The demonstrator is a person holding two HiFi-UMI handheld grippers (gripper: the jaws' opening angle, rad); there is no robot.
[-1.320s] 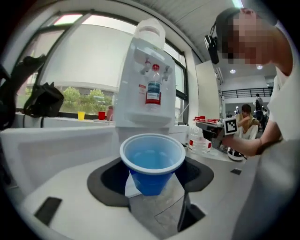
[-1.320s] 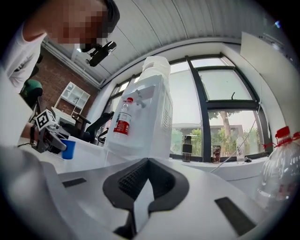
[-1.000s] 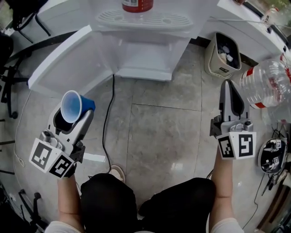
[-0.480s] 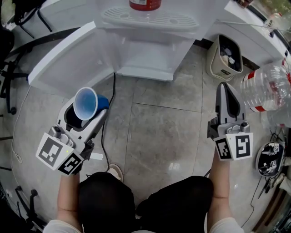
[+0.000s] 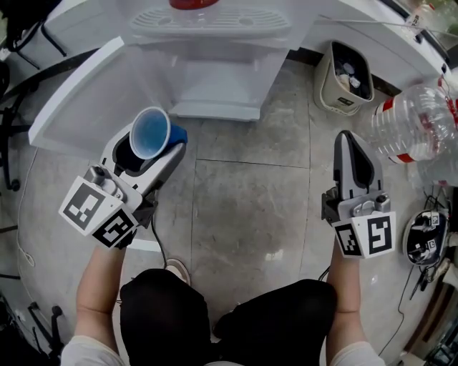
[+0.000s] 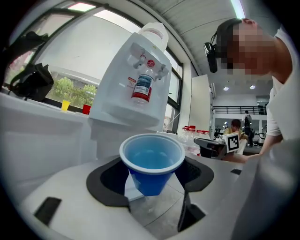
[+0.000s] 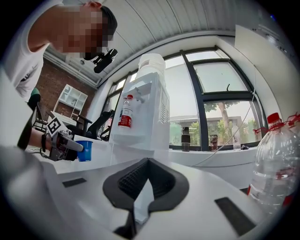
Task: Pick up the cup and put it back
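Note:
A blue paper cup (image 5: 150, 134) stands upright and empty between the jaws of my left gripper (image 5: 159, 140), which is shut on it. In the left gripper view the cup (image 6: 151, 164) fills the middle, with the black pads against its sides. It hangs above the floor, just in front of the white water dispenser (image 5: 215, 64). My right gripper (image 5: 347, 139) is held out level at the right, shut with nothing in it. In the right gripper view its pads (image 7: 129, 180) meet, and the cup (image 7: 85, 151) shows small at the far left.
A red-labelled bottle (image 6: 142, 86) stands on the dispenser's drip tray (image 5: 207, 21). A beige bin (image 5: 343, 68) sits on the floor to the dispenser's right. A large clear water bottle (image 5: 415, 129) is at the far right. A black cable (image 5: 172, 179) runs over the tiled floor.
My left gripper has carried the cup forward and to the right, closer to the dispenser. The right gripper has stayed about where it was.

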